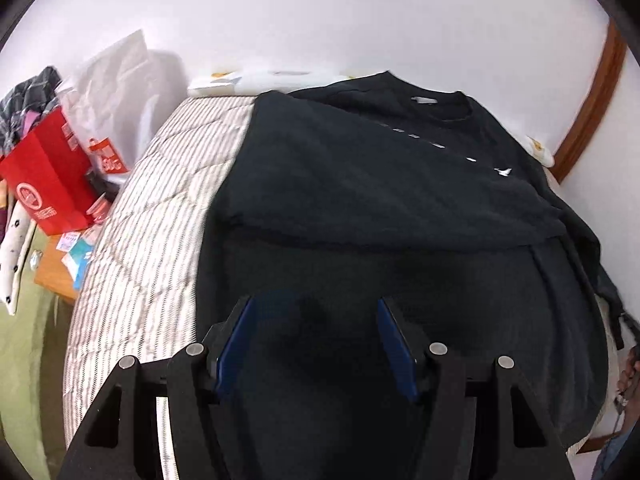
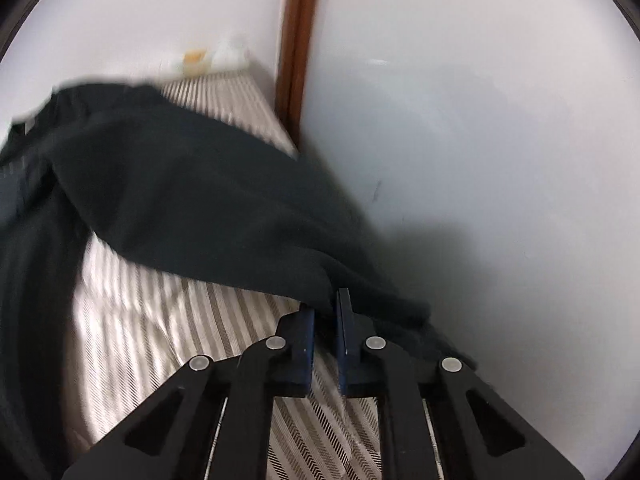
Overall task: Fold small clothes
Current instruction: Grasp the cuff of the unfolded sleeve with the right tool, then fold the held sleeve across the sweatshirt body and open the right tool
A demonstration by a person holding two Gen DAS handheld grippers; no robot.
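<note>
A black long-sleeved top (image 1: 360, 200) lies spread on a bed with a striped cover (image 1: 152, 220), its neck at the far end and its left side folded over the chest. My left gripper (image 1: 315, 302) hovers over the lower part of the top, jaws open with nothing pinched between the blue pads. In the right wrist view the top's sleeve (image 2: 200, 208) stretches across the striped cover (image 2: 180, 320) towards the wall. My right gripper (image 2: 325, 304) is shut on the sleeve's end, with dark cloth caught between its pads.
A white wall (image 2: 480, 160) with a brown wooden trim (image 2: 296, 60) runs close along the bed's right side. Left of the bed stand a red paper bag (image 1: 48, 176), a white plastic bag (image 1: 120, 88) and a low wooden table (image 1: 56, 268) with papers.
</note>
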